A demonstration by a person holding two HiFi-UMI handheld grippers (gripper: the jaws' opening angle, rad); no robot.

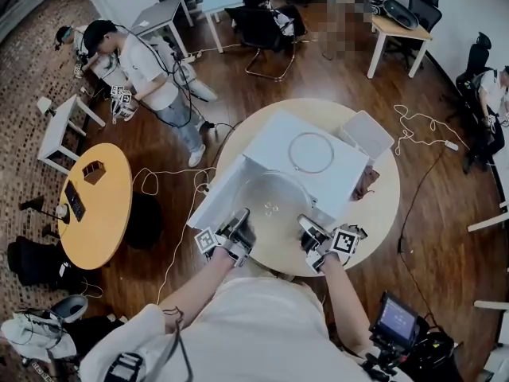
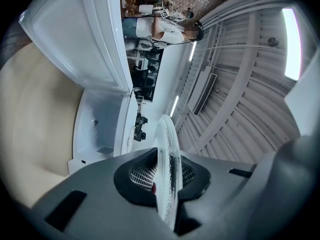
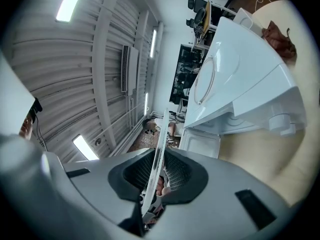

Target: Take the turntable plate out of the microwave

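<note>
Left gripper (image 1: 238, 228) and right gripper (image 1: 311, 232) are pinching opposite rims of plate (image 1: 274, 200), holding it before open microwave (image 1: 270, 146), over table's (image 1: 383, 212) near edge.

Turntable plate (image 1: 274, 201): clear glass, glossy, smooth. Microwave (image 1: 270, 146): white casing, smooth, glossy. Bench (image 1: 382, 205): pale top, matt, smooth. Floor (image 1: 238, 86): dark wood boards, slight sheen. Fingers (image 2: 85, 184): grey matt plastic, black mesh-textured pads (image 2: 137, 176).
</note>
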